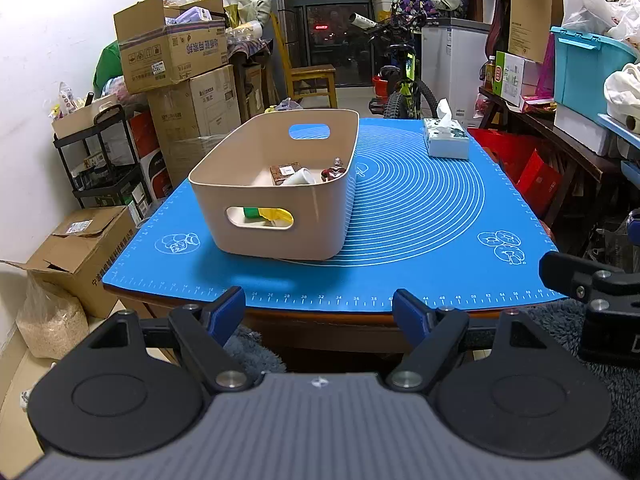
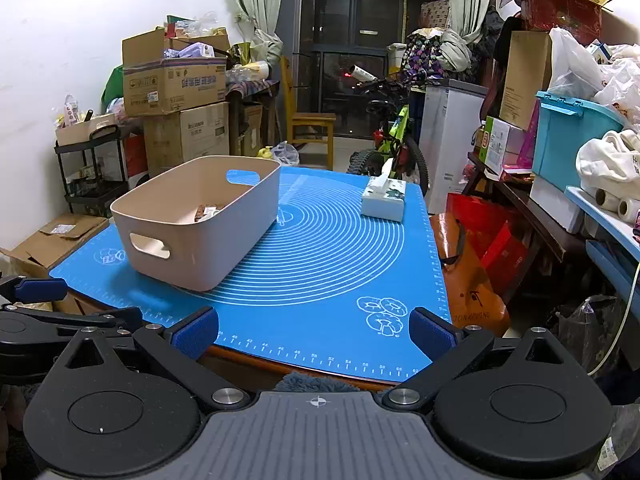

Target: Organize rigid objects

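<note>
A tan bin (image 1: pixel 276 196) with cut-out handles sits on the blue mat (image 1: pixel 420 216), toward the left side, at about ten o'clock from the middle rings. Inside the bin I can see a white cup (image 1: pixel 300 177) lying on its side, a brown block (image 1: pixel 282 171) just behind it, and a small dark red thing (image 1: pixel 334 171) at three o'clock from the cup. Through the near handle hole, something green (image 1: pixel 251 213) and something yellow (image 1: pixel 276 215) show. A tissue box (image 1: pixel 446 138) stands on the far right part of the mat, at about two o'clock from the bin and well apart from it. The mat covers a wooden table (image 1: pixel 320 320). The left gripper (image 1: pixel 319 308) hangs over the near edge of the table, at six o'clock from the bin, with its blue fingers (image 1: pixel 228 308) spread wide and nothing between them. The right gripper (image 2: pixel 314 334) hangs beside it, also by the near edge, and its fingers (image 2: pixel 196 336) are spread wide too, holding nothing. Around the table there are stacked cardboard boxes (image 1: pixel 176 56) at the left, a wooden chair (image 1: pixel 310 76) at the back, and a bike (image 1: pixel 400 80) near it.
</note>
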Action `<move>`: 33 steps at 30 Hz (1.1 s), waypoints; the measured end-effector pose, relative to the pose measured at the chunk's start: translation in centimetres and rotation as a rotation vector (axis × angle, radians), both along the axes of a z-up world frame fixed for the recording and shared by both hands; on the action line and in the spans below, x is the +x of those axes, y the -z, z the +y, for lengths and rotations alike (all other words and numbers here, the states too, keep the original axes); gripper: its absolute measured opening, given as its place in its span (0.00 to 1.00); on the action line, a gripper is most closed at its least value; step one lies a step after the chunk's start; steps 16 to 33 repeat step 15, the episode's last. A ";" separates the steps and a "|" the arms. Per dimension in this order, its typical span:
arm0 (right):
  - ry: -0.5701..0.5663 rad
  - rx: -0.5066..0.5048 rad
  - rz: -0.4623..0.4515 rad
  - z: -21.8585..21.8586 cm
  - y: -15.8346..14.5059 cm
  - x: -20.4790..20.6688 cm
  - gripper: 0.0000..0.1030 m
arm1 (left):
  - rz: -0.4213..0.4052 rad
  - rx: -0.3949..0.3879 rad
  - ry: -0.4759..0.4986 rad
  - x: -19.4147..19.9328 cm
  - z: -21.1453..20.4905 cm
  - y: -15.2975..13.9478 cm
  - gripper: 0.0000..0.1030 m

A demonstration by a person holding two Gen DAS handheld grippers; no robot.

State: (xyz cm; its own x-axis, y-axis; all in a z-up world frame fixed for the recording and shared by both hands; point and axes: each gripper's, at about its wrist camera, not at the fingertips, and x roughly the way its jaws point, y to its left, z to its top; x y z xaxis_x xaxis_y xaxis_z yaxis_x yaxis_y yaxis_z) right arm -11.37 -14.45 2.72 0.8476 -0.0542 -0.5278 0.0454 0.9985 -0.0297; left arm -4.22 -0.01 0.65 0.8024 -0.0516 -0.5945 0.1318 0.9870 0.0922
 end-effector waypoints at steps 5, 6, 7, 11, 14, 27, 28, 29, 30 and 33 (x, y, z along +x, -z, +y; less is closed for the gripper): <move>0.001 0.001 0.001 0.0 0.0 0.0 0.98 | -0.001 0.001 0.000 0.0 0.0 0.0 0.79; 0.001 0.001 0.000 0.0 0.0 0.0 0.98 | -0.002 0.001 0.001 0.0 0.0 0.0 0.79; 0.001 0.001 0.001 0.0 0.0 0.0 0.98 | -0.002 0.001 0.002 0.0 0.0 0.0 0.79; 0.003 0.002 0.002 0.0 0.1 0.0 0.98 | -0.003 0.001 0.002 0.0 0.0 -0.1 0.79; 0.002 0.001 0.002 0.0 0.0 0.0 0.98 | -0.005 0.001 0.002 0.0 0.0 -0.1 0.79; 0.002 0.001 0.001 -0.1 0.0 0.0 0.98 | -0.006 0.002 0.003 0.0 0.0 -0.2 0.79; 0.002 0.001 0.001 -0.1 0.0 0.0 0.98 | -0.006 0.002 0.003 0.0 0.0 -0.2 0.79; 0.002 0.001 0.001 -0.1 0.0 0.0 0.98 | -0.006 0.002 0.003 0.0 0.0 -0.2 0.79; 0.002 0.001 0.001 -0.1 0.0 0.0 0.98 | -0.006 0.002 0.003 0.0 0.0 -0.2 0.79; 0.002 0.001 0.001 -0.1 0.0 0.0 0.98 | -0.006 0.002 0.003 0.0 0.0 -0.2 0.79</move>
